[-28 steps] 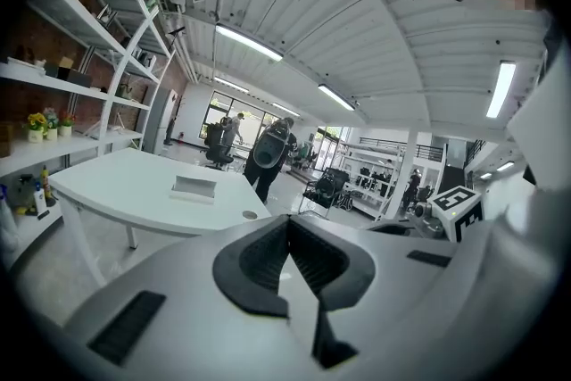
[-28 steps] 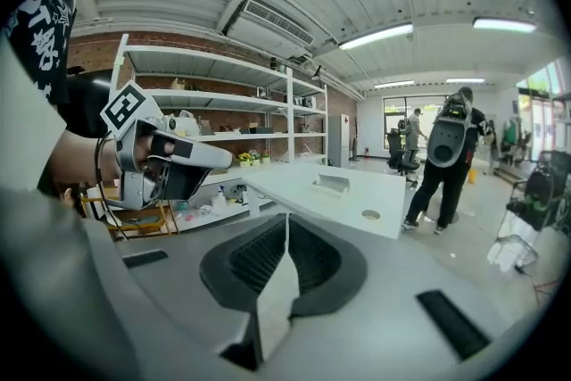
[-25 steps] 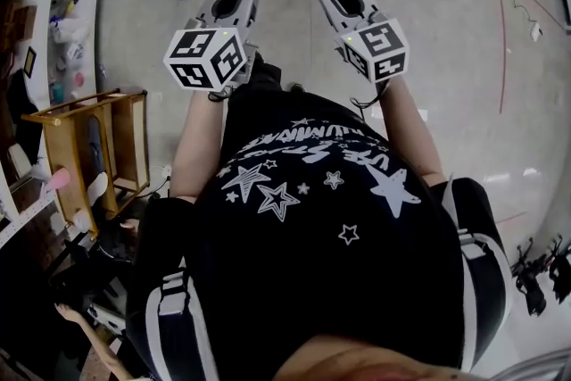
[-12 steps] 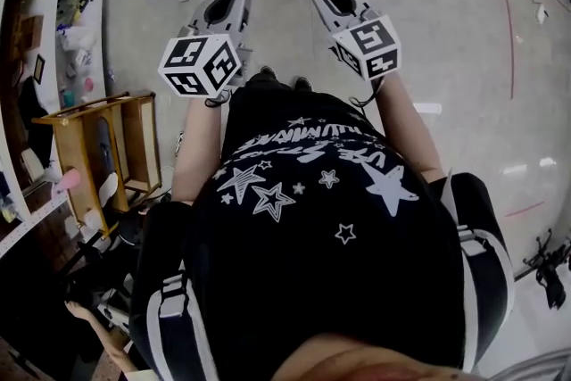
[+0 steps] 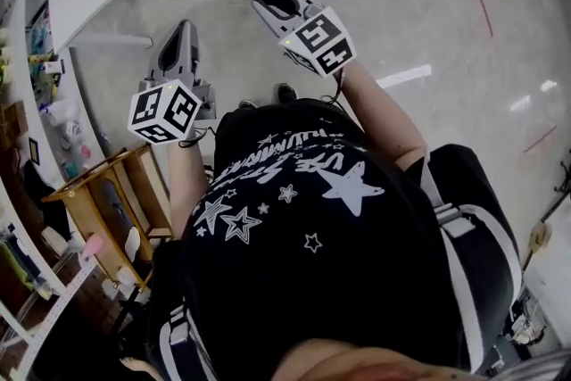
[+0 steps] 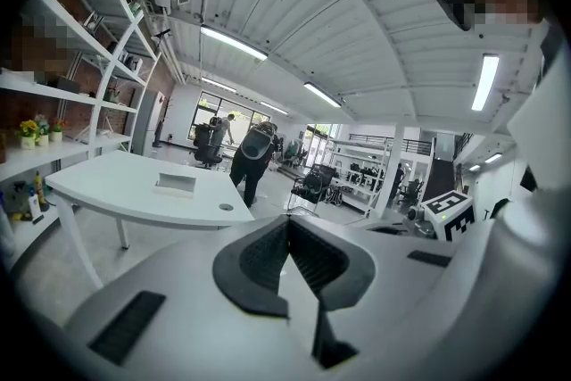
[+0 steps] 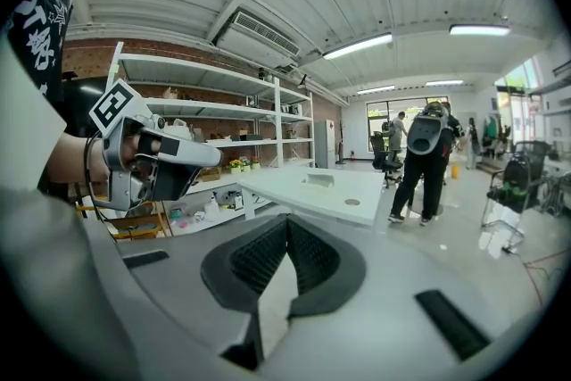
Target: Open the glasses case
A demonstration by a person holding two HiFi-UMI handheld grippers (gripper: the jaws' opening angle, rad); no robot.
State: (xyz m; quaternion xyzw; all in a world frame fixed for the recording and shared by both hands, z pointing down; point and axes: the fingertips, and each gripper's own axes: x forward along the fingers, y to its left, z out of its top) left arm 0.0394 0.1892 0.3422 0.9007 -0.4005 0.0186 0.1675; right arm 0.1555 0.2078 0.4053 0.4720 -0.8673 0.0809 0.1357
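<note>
Over the floor (image 5: 419, 4), left gripper (image 6: 287, 220) jaws pressed together, right gripper (image 7: 286, 222) jaws too.

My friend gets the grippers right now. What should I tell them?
The left gripper is shut and empty. The right gripper is shut and empty too. The person stands and holds both out over the floor. The glasses case shows in no view. A white table stands ahead. Nothing is done yet that shows. Left to do: find the case and open it.
</note>
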